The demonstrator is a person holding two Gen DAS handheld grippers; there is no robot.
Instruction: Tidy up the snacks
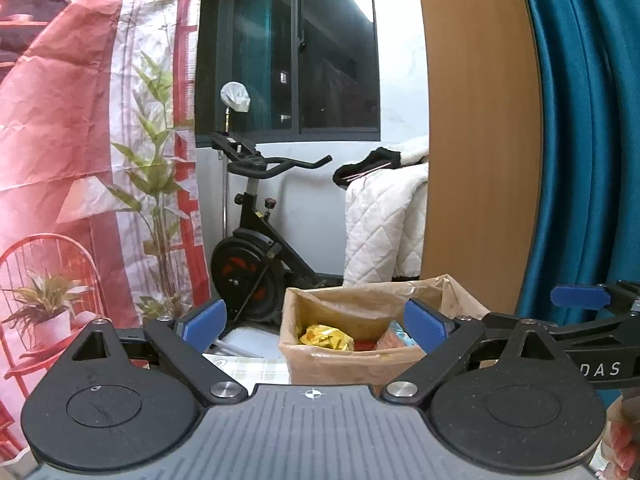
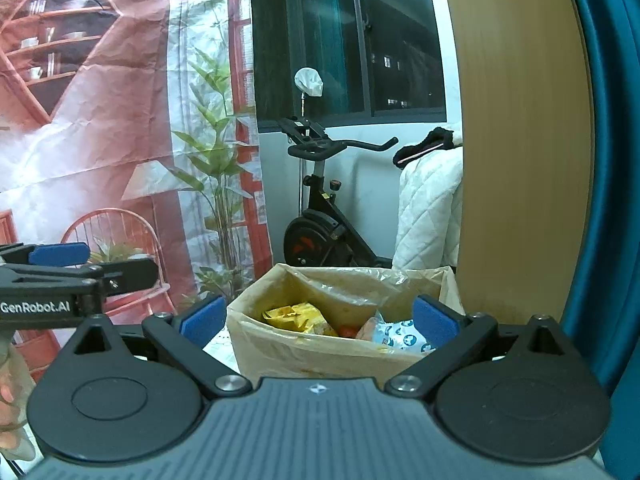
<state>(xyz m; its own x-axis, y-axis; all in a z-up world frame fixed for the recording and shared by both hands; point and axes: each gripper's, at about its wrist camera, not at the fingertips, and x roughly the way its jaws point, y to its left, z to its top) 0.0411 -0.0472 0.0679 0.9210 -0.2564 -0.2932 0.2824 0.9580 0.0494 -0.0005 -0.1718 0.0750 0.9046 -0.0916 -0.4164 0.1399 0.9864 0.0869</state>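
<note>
Straight ahead of both grippers, on table edge: cardboard box, open top, plastic-lined. Contents: yellow packet, white/blue-print packet, something red between, type unclear. Left gripper: jaws wide apart, holding nothing. Right gripper: same, wide, empty; seen side-on in left view also. Judgement: reach-in step pending. Rec: come down vertically over box, clear of rim and loose liner, take one packet only, close on its crimped edge. Packets look crinkly, soft, prob. slippery. Exercise bike behind, irrelevant.
</note>
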